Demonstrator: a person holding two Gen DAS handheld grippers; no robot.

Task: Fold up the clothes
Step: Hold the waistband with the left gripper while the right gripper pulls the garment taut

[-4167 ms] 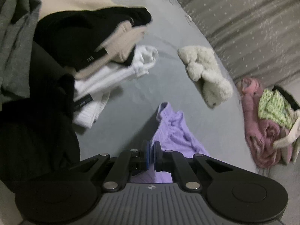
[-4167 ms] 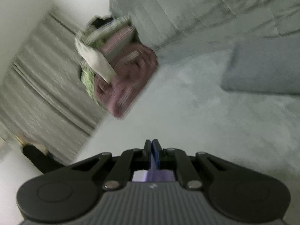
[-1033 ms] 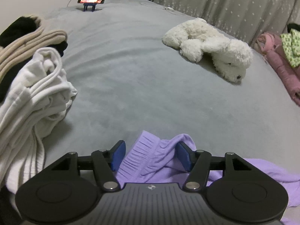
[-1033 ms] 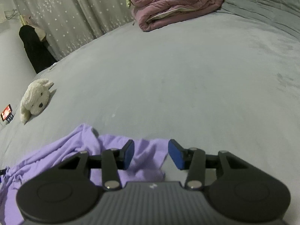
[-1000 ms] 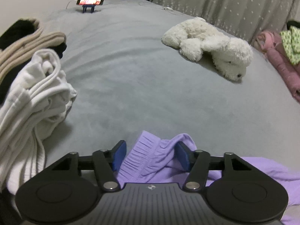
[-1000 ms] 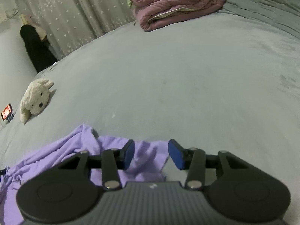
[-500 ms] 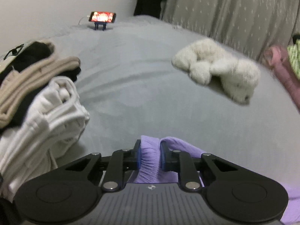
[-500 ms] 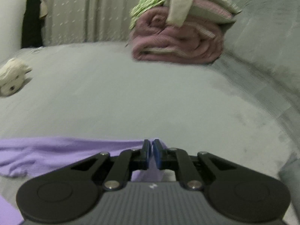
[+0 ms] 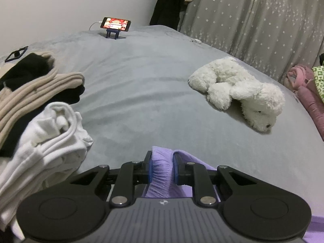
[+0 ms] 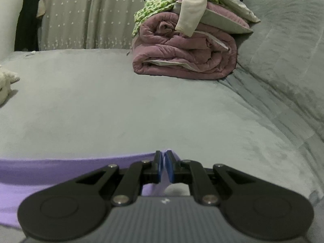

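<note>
Both hand-held grippers — left (image 9: 162,167), right (image 10: 163,167) — now clamped on purple garment (image 9: 160,172)

The left claw (image 9: 162,167) pinches the purple garment's (image 9: 161,174) gathered band.

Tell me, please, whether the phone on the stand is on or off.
On: the phone shows a lit, colourful screen.

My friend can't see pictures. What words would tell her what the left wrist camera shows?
The left gripper pinches a bunched edge of a purple garment over a grey bed. A white plush dog lies to the right, piled white, beige and black clothes to the left, and a lit phone stands far back.
</note>
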